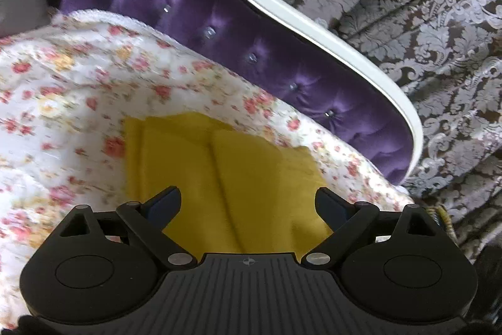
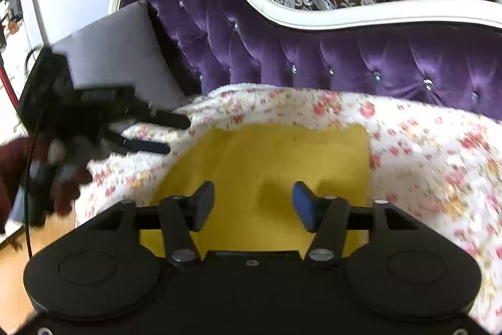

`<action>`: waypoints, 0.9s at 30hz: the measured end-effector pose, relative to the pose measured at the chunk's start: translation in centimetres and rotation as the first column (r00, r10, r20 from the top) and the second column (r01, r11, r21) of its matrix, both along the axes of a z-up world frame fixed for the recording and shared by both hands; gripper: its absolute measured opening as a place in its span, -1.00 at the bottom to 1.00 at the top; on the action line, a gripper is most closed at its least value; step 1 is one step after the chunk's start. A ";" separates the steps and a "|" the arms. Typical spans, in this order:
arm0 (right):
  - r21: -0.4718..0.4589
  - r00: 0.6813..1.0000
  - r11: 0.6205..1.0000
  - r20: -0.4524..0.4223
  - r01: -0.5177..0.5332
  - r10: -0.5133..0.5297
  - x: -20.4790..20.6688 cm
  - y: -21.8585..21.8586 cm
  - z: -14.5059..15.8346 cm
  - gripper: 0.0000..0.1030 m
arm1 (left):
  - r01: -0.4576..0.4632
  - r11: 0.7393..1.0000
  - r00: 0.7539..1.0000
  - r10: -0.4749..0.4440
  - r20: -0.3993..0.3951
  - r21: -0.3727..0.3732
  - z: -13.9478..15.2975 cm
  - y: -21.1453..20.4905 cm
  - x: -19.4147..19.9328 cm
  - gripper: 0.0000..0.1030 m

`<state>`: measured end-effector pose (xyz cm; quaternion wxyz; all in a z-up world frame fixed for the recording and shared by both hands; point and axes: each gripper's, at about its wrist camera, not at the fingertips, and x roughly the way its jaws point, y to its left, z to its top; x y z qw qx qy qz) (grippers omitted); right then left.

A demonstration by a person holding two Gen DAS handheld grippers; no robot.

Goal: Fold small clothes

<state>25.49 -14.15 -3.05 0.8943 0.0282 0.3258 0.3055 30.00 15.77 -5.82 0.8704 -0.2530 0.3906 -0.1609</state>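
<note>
Right wrist view: the yellow cloth [image 2: 276,165], already folded into a neat rectangle, is seen lying just ahead of the right gripper [image 2: 253,203] on the floral blanket [image 2: 423,153]. Both grippers' jaws are spread, nothing held; the left gripper [image 1: 248,204] is above it. Folding is judged nearly finished.

floral blanket [image 1: 78,102] blurred; yellow cloth's [image 2: 276,153] near edge hidden.

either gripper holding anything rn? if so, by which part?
Nothing is held. The left gripper and the right gripper both have their jaws spread open above the yellow garment, which lies flat on the floral blanket.
</note>
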 end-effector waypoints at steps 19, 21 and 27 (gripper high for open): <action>-0.341 0.951 0.914 0.133 -0.222 0.281 -5.4 5.7 -3.9 -0.73 | 0.125 0.991 0.979 -0.130 -0.156 -0.043 -2.9 -5.1 3.3 0.81; -0.199 0.979 0.969 0.107 -0.147 0.171 -4.5 3.5 -3.2 -0.73 | 0.126 0.990 0.977 -0.134 -0.163 -0.060 -3.0 -5.2 3.6 0.81; 0.029 0.999 1.000 0.038 0.008 -0.009 -3.2 -1.5 -2.1 -0.73 | 0.094 0.985 0.976 -0.120 -0.179 -0.148 -3.5 -5.7 4.6 0.82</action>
